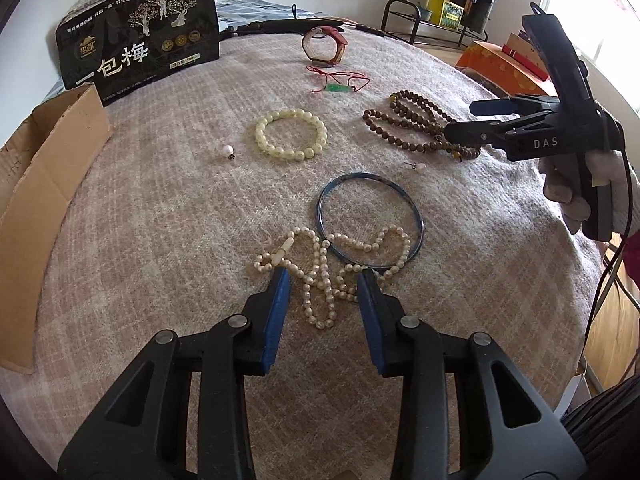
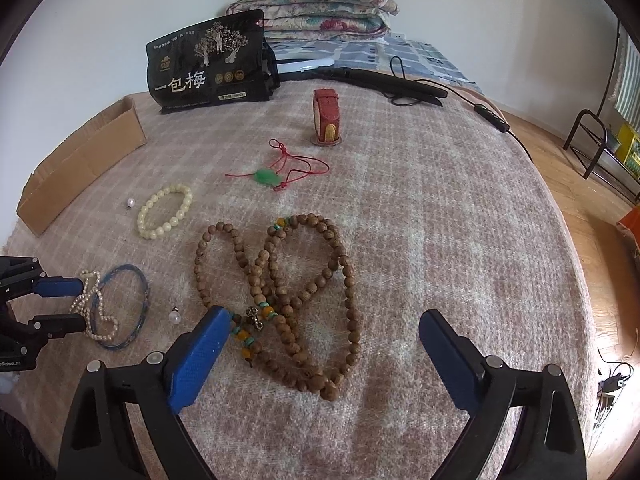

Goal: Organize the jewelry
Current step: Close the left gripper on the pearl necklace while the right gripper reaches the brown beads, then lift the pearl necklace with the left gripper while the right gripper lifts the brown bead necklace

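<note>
Nothing appears sorted: left gripper (image 1: 324, 280), jaws apart, straddles the pearl necklace (image 1: 320, 276); right gripper (image 2: 324, 332), jaws apart, over the wooden beads (image 2: 316, 280); cardboard box (image 1: 44, 184) far left.

Evenly lit by soft daylight, brightest at the blown-out window (image 1: 592, 20) on the far right of the left wrist view. Only faint, diffuse shadows on the blanket (image 2: 440, 240), a soft one lying under the wooden beads (image 2: 304, 288). Strong fisheye bending with dark vignetted corners, sharp in the centre, slightly smeared and softer towards the edges.
</note>
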`<state>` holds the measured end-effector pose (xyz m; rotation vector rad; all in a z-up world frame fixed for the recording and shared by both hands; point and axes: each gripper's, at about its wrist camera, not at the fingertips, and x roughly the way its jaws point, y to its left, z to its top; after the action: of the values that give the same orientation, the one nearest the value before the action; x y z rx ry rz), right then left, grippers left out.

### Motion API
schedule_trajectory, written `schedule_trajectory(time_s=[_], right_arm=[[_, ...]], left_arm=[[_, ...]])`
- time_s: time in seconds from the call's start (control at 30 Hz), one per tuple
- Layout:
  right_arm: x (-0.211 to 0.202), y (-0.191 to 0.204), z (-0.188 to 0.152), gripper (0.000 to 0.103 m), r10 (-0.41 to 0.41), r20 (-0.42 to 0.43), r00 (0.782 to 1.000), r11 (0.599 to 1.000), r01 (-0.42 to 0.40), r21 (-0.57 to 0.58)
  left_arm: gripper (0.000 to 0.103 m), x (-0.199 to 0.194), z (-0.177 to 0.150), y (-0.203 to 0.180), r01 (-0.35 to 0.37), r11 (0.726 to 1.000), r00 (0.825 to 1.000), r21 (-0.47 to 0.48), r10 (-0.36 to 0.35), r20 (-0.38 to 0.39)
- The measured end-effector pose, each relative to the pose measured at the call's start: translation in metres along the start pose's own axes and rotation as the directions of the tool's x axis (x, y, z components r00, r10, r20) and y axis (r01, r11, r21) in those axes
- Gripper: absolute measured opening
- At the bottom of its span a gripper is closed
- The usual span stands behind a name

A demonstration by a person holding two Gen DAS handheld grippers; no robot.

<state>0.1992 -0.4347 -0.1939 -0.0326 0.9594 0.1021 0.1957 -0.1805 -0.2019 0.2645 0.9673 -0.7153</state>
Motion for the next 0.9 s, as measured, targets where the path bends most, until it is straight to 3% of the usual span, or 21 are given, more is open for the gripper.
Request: schedule_trajectory(time_s=[0.4, 0.5, 0.7, 0.83, 0.9], right_arm=[[0.030, 0.018, 0.011, 0.098, 0.038, -0.065, 0.997, 0.999, -0.040, -0.029], [0.030, 0.021, 0.011, 0.092, 0.047, -0.071, 0.996, 0.998, -0.050, -0.033], [0.025, 0.021, 0.009, 0.063, 0.060, -0.083, 0.995, 0.998, -0.063, -0.030], [0.021, 0.022, 0.008, 0.028, 0.071, -0.078, 0.994, 0.997, -0.074, -0.028], [0.019, 0.022, 0.008, 0.020, 0.073, -0.077, 0.994, 0.997, -0.075, -0.023]], left_arm=[[0.012, 0.004, 0.000, 0.003, 0.015, 1.000, 1.000, -0.023, -0.015, 0.005], [0.008, 0.004, 0.000, 0.001, 0.014, 1.000, 1.000, -0.023, -0.014, 0.010], [0.005, 0.001, -0.003, -0.002, 0.004, 1.000, 1.000, -0.027, -0.003, 0.023], [0.005, -0.005, -0.005, 0.001, 0.003, 0.998, 0.999, -0.059, 0.000, 0.035], [0.005, -0.011, -0.006, 0.004, -0.004, 0.997, 0.999, -0.075, 0.008, 0.049]])
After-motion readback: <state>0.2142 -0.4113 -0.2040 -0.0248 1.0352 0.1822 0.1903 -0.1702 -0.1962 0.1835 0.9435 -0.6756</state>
